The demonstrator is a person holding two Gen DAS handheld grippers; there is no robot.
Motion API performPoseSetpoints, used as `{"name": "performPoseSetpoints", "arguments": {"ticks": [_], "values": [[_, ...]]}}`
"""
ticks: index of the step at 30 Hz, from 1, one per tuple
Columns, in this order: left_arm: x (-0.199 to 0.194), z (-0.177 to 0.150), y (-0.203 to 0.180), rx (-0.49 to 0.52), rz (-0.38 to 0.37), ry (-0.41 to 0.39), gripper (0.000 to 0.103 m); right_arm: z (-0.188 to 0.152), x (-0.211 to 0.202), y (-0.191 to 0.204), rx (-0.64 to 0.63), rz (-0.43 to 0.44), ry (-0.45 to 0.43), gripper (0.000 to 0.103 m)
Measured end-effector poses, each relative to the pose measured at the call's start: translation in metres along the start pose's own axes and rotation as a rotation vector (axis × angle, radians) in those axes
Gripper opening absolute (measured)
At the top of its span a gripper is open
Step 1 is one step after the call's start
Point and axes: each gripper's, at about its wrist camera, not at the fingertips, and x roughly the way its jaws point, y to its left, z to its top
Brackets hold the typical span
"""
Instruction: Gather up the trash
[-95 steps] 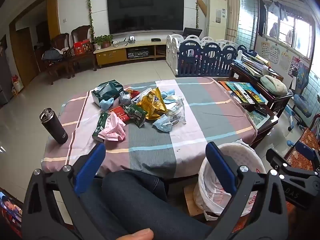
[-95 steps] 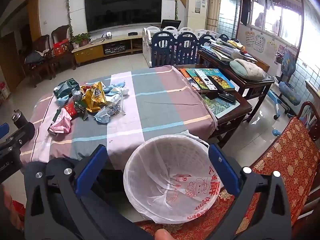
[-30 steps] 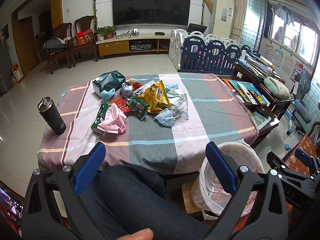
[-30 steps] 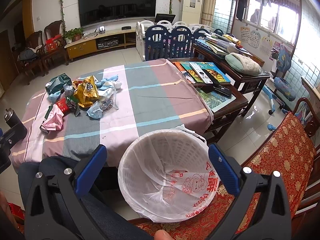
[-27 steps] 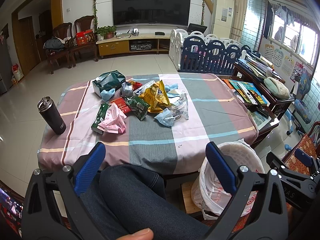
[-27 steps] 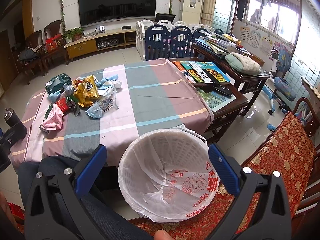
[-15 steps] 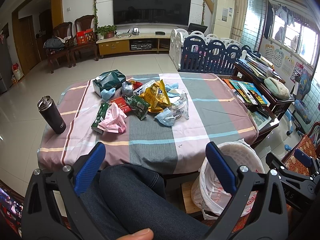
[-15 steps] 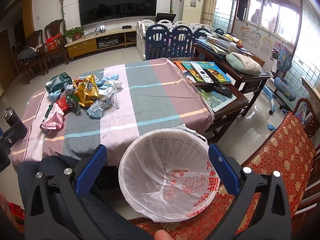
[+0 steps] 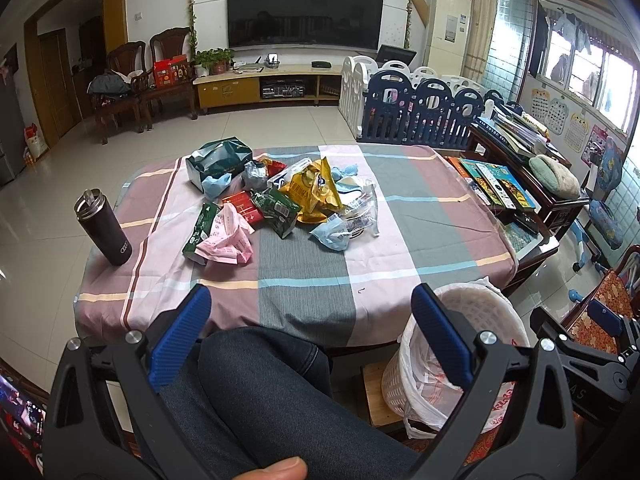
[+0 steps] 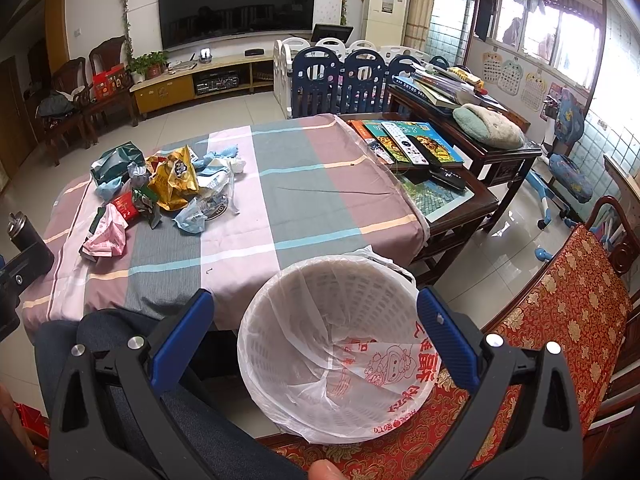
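A heap of trash lies on the far left part of the checked tablecloth [image 9: 304, 276]: a yellow snack bag [image 9: 312, 192], a pink wrapper [image 9: 228, 240], green packets [image 9: 276, 210], a blue face mask [image 9: 332, 234] and a green tissue box [image 9: 216, 162]. The same trash heap [image 10: 160, 192] shows in the right wrist view. A white basket lined with a plastic bag [image 10: 336, 344] stands at the table's near right corner, its rim [image 9: 476, 316] visible from the left. My left gripper [image 9: 312, 312] is open above a person's knee, well short of the trash. My right gripper [image 10: 316, 308] is open over the basket.
A dark flask [image 9: 102, 232] stands at the table's left edge. Books and remotes [image 10: 412, 146] cover a wooden side table on the right. A red patterned seat [image 10: 560, 312] is beside the basket. A blue playpen fence [image 9: 420, 114] and a TV [image 9: 304, 8] lie beyond.
Both grippers have held almost still over the last second; since three seconds ago the views rose and tilted slightly. Nothing on the table has moved.
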Motion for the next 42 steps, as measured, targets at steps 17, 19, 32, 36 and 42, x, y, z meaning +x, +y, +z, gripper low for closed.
{"name": "performPoseSetpoints", "arguments": {"ticks": [17,19,32,36,42], "values": [[0.0001,-0.0031,0.0012,-0.002,0.000,0.003,0.100,-0.0039,0.0026,0.0041,-0.003,0.002,0.007,0.100],[-0.0003,-0.0038,0.0010,-0.003,-0.001,0.003,0.100,-0.0049,0.0028,0.0056,-0.004,0.001,0.007,0.100],[0.0006,-0.0012,0.0021,-0.004,-0.002,0.006,0.100,-0.0031,0.0032,0.0057,-0.004,0.001,0.009,0.100],[0.0006,-0.0043,0.0023,-0.007,-0.001,0.007,0.100,-0.0024,0.0032,0.0058,-0.004,0.001,0.009,0.100],[0.0029,-0.0080,0.0049,-0.008,-0.001,0.010,0.100,-0.0026,0.0034,0.0060,-0.005,0.000,0.010,0.100]]}}
